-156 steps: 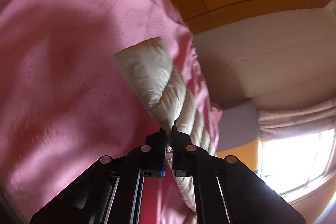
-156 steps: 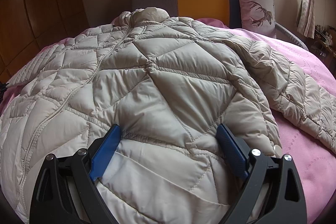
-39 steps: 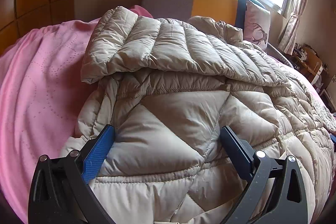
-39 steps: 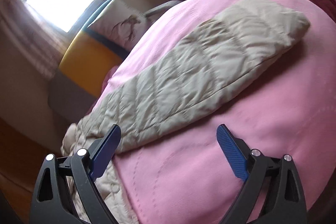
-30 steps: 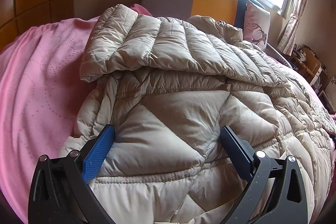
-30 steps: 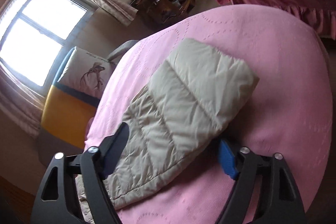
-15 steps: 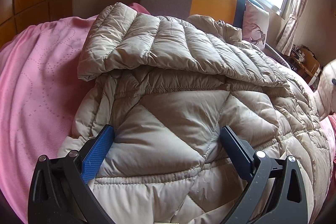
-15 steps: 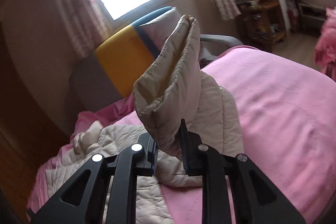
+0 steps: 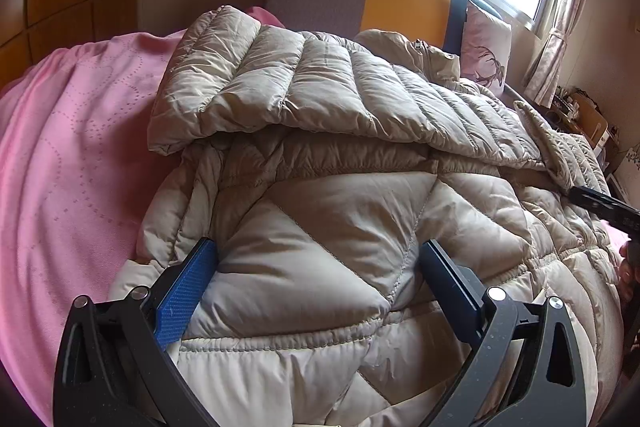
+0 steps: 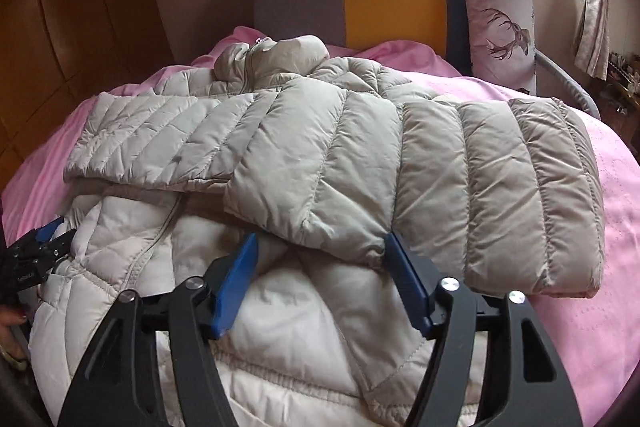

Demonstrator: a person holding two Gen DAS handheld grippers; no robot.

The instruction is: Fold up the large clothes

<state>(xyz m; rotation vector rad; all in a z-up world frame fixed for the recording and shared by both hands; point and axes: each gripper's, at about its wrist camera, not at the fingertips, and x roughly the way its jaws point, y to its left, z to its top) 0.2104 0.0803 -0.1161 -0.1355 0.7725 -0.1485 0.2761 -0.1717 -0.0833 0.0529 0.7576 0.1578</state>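
Jacket (image 10: 320,163) spread on pink bed (image 10: 616,227), both sleeves (image 10: 492,187) folded across chest. Left gripper (image 9: 320,267) and right gripper (image 10: 320,259) parted, empty, poised over hem for lengthwise fold.

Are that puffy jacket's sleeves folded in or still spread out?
Folded in. Both sleeves lie crosswise over the jacket, overlapping near the middle; the lower body is unfolded.
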